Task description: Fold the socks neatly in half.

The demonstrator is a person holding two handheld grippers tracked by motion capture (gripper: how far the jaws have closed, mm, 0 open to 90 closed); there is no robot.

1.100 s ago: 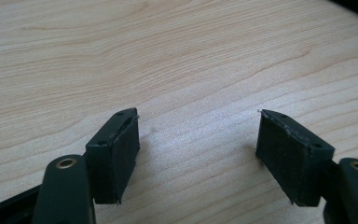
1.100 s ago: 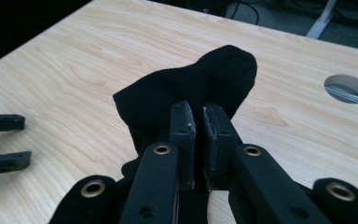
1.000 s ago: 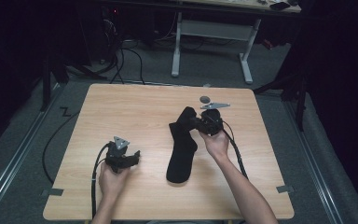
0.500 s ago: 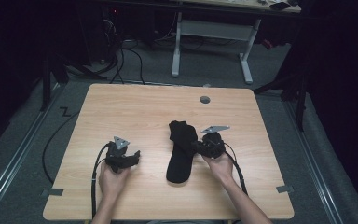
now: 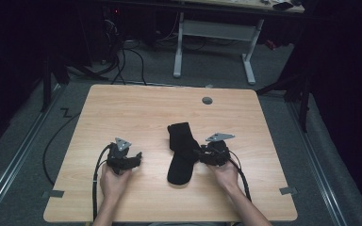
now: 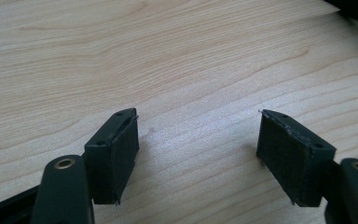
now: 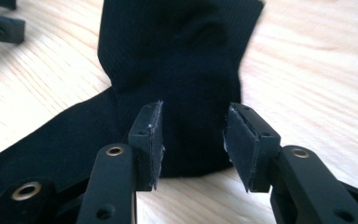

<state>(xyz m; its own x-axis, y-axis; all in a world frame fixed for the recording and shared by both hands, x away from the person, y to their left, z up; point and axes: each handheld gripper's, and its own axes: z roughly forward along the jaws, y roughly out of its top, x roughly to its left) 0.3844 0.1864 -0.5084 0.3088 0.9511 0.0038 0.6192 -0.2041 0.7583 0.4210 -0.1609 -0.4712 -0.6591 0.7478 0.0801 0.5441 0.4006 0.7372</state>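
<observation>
The right gripper has come nearer, laying the black sock flat; its jaws have just been opening, spread. The left gripper rests spread.

Wooden table under a black sock

Dim lab: cables, desk frame.

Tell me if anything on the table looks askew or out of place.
The black sock lies folded over on itself, its upper part doubled at an angle across the lower, not flat and straight. The right tongs, jaws just opened, stand apart at the folded part without pressing it. The left tongs rest open over bare table.
</observation>
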